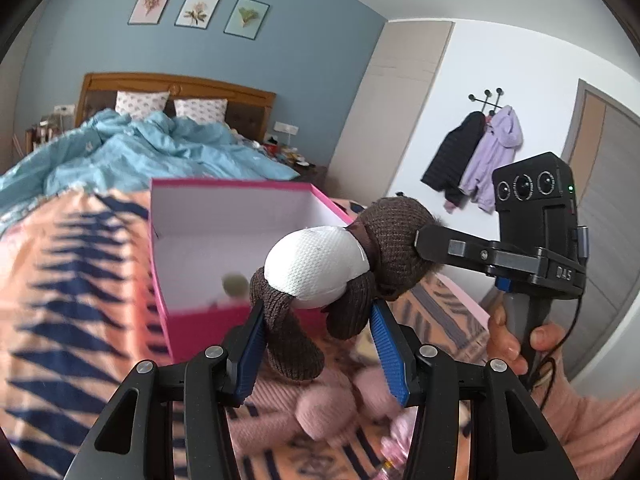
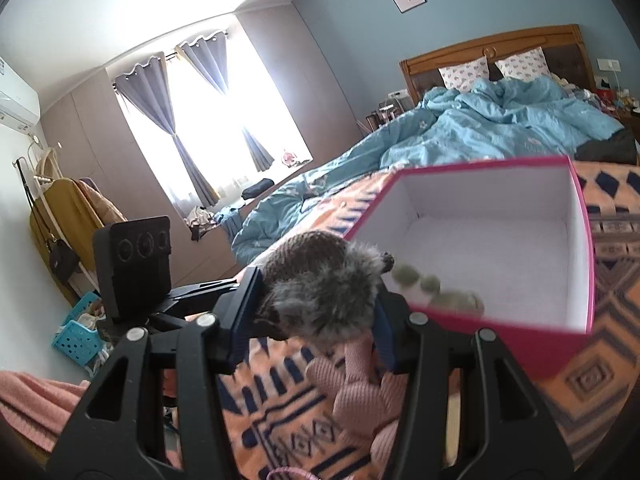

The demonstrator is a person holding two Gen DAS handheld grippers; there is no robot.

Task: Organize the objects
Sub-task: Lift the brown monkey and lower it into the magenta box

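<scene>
A pink box (image 1: pixel 208 320) sat open on the patterned blanket (image 1: pixel 68 280), nearly empty. Beside it, the left gripper (image 1: pixel 318 320) pinched a brown-and-white stuffed toy (image 1: pixel 320 268) by its legs while the right gripper (image 2: pixel 316 312) clamped its head; a pink plush (image 1: pixel 320 408) lay unpacked beneath.

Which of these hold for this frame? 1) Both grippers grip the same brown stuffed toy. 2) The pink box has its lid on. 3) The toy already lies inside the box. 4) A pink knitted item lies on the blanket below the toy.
1) True: the left gripper and right gripper both clamp the brown stuffed toy.
2) False: the pink box is open.
3) False: it hangs in front of the box.
4) True: the pink knitted item lies on the patterned blanket.
</scene>
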